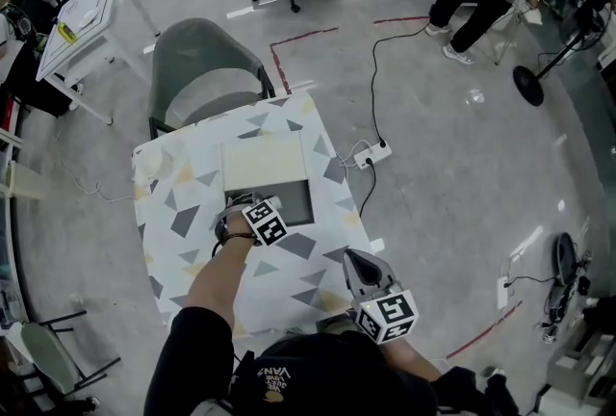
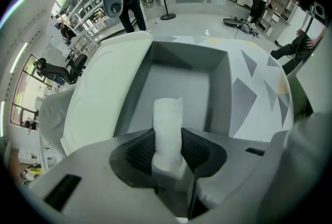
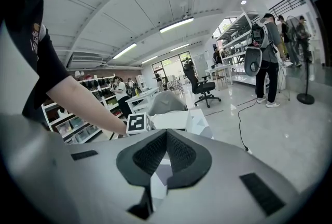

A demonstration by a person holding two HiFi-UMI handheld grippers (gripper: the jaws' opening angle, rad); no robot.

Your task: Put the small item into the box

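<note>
The room is a large workshop with a glossy grey floor. A power strip (image 1: pixel 371 154) lies on the floor just off the worktop's right edge. The worktop (image 1: pixel 183 202) carries a white cover printed with grey triangles. A grey chair (image 1: pixel 207 67) stands at its far edge.

The box (image 1: pixel 294 202) sits near the centre of the worktop, toward the far edge. Its compartment is grey inside, and nothing can be seen lying in it. The cream lid (image 1: pixel 262 164) is folded open on the far side, next to the compartment.

The left gripper (image 1: pixel 248 207) is positioned at the near left corner of the box. In the left gripper view, its ribbed pads (image 2: pixel 140 153) are clamped on the small item (image 2: pixel 168 129), a white, roll-shaped piece. The item's free end projects beyond the jaws over the grey floor of the box (image 2: pixel 220 93). Whether the item touches the box cannot be determined.

The right gripper (image 1: pixel 352 258) is held over the near right corner of the worktop, well apart from the box. In the right gripper view, the right gripper (image 3: pixel 166 135) has its jaws pressed together with nothing between them (only the patterned cover shows behind the pads).
</note>
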